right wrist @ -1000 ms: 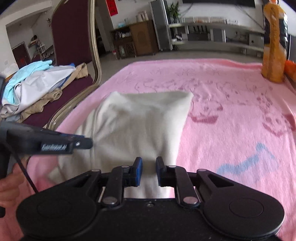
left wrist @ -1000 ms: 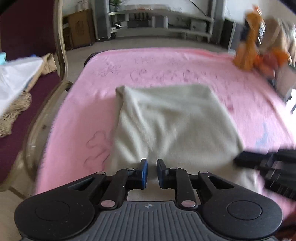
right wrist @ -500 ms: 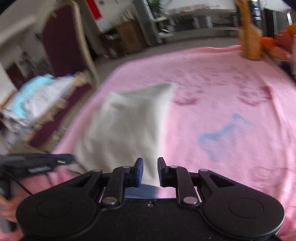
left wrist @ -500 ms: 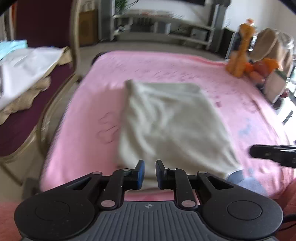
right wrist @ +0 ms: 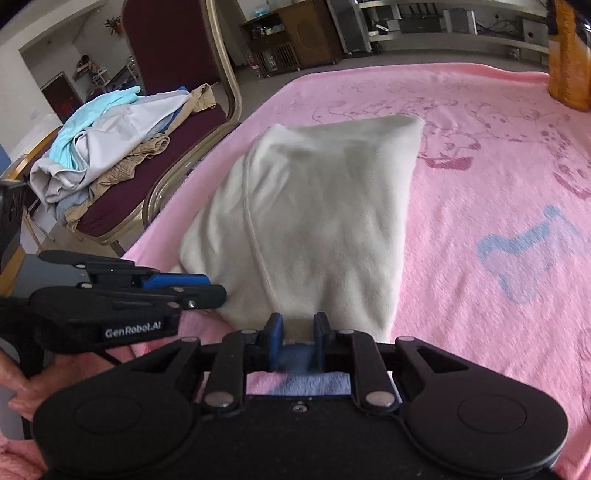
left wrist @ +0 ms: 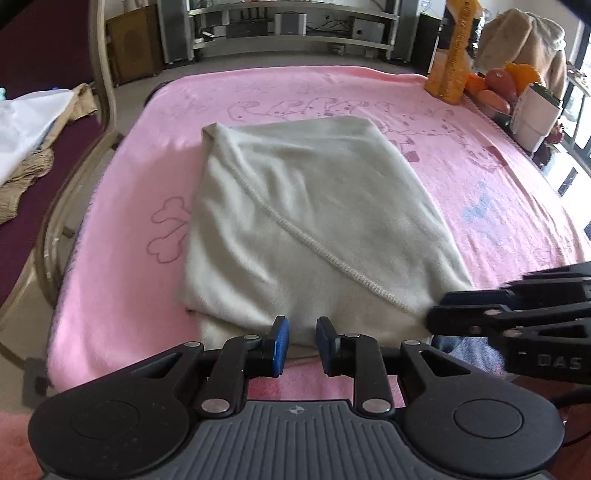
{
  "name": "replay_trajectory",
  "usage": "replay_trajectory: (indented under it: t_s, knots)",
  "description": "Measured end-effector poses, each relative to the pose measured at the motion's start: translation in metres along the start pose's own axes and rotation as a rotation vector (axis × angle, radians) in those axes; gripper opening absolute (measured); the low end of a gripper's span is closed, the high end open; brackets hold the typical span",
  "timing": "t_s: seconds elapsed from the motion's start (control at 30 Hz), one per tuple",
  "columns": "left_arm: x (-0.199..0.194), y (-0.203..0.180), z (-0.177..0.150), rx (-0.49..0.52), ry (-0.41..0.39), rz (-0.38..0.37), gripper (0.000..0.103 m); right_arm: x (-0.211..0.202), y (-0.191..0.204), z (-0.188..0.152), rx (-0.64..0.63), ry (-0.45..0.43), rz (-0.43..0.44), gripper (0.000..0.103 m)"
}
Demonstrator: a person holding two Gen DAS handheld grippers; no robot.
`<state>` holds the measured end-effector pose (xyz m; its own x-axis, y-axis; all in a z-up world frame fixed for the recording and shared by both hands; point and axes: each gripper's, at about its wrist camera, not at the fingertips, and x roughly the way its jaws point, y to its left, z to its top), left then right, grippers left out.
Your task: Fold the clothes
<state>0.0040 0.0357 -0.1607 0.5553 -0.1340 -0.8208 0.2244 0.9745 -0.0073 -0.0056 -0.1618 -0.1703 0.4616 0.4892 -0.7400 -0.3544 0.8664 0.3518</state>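
Folded cream garment [left wrist: 306,221] lies mid pink blanket [left wrist: 122,295], near edge just ahead of both my grippers. Chair [right wrist: 177,44] with heaped clothes [right wrist: 107,144] beside blanket, left. Orange giraffe toy [left wrist: 452,55] and fruit [left wrist: 498,85] at far right corner. My left gripper [left wrist: 300,341]: fingers opening, nothing between, hovering at garment's near edge. My right gripper [right wrist: 298,338]: fingers narrow, gap empty. Right view alone shows full clothes heap, my hand [right wrist: 18,384]. Shelving [left wrist: 288,22] at far wall.

Your left gripper [left wrist: 300,345] and right gripper [right wrist: 298,341] are black with blue pads, silver screws, and white "GenRobot.AI" lettering.
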Motion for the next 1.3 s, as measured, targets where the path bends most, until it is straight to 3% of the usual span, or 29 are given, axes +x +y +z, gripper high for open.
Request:
replay_trajectory:
  t_s: [0.4,0.53,0.63,0.77,0.9,1.03,1.1,1.2,1.3]
  knots:
    - [-0.010,0.004,-0.001,-0.015,-0.027,0.041,0.028,-0.032,-0.010,0.003,0.053,-0.154,-0.006,0.025]
    - [-0.022,0.021,0.006,-0.093,-0.087,-0.016,0.036,-0.035,-0.017,0.006,0.097,-0.177,0.001,0.032]
    - [-0.030,0.046,0.012,-0.206,-0.117,-0.067,0.036,-0.040,-0.025,0.011,0.148,-0.183,0.014,0.035]
    - [-0.032,0.081,0.025,-0.340,-0.097,-0.115,0.038,-0.051,-0.038,0.027,0.243,-0.190,0.058,0.037]
    - [-0.032,0.100,0.050,-0.358,-0.082,-0.100,0.041,-0.064,-0.046,0.053,0.309,-0.193,0.095,0.043]
    - [-0.023,0.116,0.082,-0.375,-0.065,-0.179,0.049,-0.072,-0.049,0.088,0.304,-0.194,0.104,0.044]
    - [-0.016,0.116,0.093,-0.360,-0.075,-0.193,0.053,-0.070,-0.052,0.104,0.277,-0.195,0.100,0.049]
    - [0.006,0.117,0.088,-0.373,-0.078,-0.150,0.055,-0.050,-0.064,0.115,0.255,-0.183,0.083,0.051]
    - [0.017,0.125,0.079,-0.422,-0.066,-0.137,0.055,-0.018,-0.090,0.101,0.317,-0.170,0.068,0.051]
